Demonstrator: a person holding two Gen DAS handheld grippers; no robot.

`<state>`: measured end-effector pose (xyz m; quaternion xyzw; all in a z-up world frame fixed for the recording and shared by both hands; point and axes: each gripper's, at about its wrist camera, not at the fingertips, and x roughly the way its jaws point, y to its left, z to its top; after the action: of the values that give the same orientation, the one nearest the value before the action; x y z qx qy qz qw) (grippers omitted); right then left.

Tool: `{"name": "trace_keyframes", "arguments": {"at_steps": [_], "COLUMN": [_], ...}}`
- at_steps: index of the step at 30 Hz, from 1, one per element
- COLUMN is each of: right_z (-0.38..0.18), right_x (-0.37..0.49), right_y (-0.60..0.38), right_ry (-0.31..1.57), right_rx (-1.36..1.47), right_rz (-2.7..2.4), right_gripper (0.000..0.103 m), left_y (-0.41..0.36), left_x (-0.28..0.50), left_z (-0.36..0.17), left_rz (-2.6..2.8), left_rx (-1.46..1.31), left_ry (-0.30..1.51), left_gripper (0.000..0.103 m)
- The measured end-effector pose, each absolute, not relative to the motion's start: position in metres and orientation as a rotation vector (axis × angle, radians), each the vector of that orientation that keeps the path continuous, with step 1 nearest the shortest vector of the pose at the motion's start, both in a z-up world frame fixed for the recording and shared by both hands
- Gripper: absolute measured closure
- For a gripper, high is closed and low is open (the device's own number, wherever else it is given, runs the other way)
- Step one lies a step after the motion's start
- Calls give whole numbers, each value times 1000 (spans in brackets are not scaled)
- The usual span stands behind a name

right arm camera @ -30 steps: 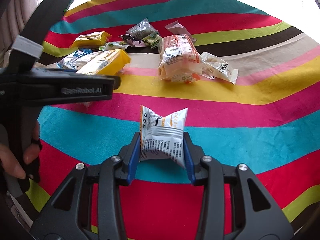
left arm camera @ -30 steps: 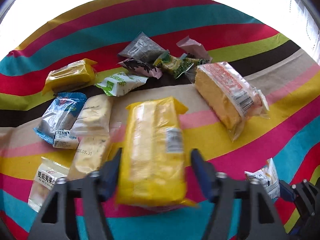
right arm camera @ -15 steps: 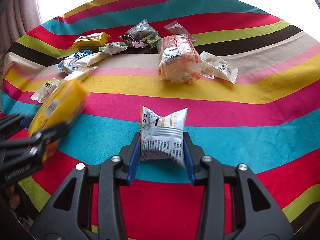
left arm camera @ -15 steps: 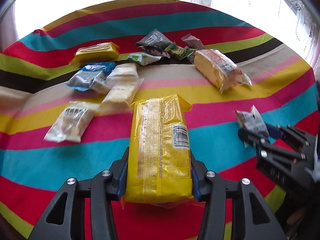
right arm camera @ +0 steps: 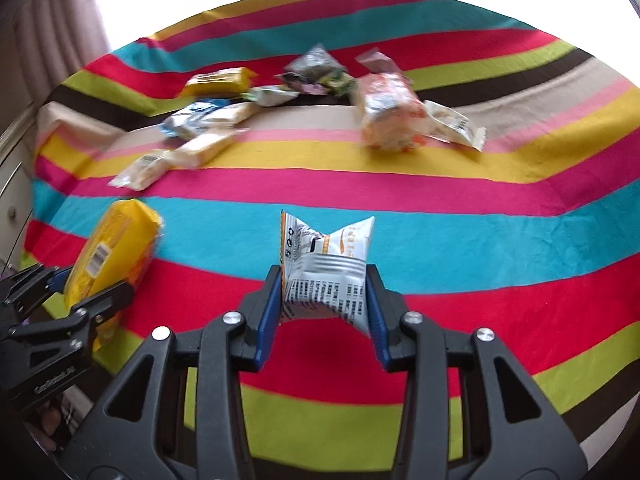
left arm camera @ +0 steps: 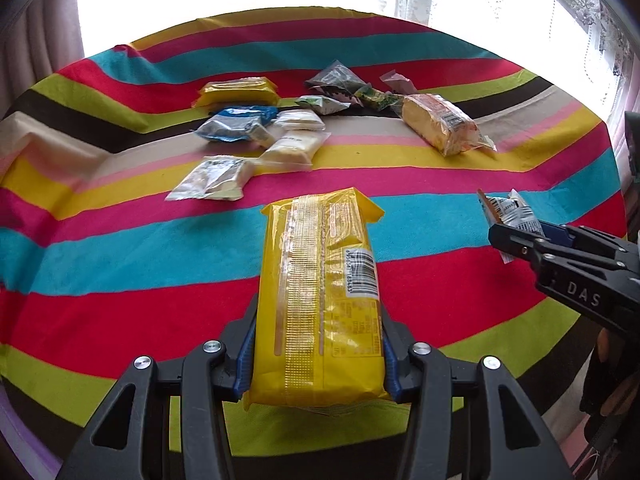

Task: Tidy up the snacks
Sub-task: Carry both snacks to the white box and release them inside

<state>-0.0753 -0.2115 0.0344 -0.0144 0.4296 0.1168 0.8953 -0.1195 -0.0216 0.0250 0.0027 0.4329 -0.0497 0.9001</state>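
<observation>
Left gripper [left arm camera: 318, 364] clamps yellow pack [left arm camera: 320, 300], right gripper [right arm camera: 322, 312] pinches white sachet [right arm camera: 326, 272]; judged best: carry both level, clear of the far pile [left arm camera: 280, 132], grips firm

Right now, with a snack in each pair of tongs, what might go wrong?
The long yellow packet is pinched only at its near end by the left tongs, so it could swing or slip. The right tongs buckle the small white packet; it may crush. Both pairs hover close together and might collide.

Glossy plastic yellow packet [left arm camera: 320, 300] over matt woven striped cloth [left arm camera: 120, 264].
</observation>
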Motion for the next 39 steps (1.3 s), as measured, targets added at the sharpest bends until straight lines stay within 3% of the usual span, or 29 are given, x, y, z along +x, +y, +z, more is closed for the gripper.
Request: {"name": "trace_keyframes", "arguments": {"at_steps": [39], "right_z": [97], "right_x": [-184], "right_y": [-38], "right_ry": [752], "right_rx": [-308], "right_rz": [707], "right_gripper": [60], "left_y": [118], "left_x": [-246], "left_z": [81], "left_rz": [222], "left_rx": [-104], "left_ry": [794], "left_gripper": [53]}}
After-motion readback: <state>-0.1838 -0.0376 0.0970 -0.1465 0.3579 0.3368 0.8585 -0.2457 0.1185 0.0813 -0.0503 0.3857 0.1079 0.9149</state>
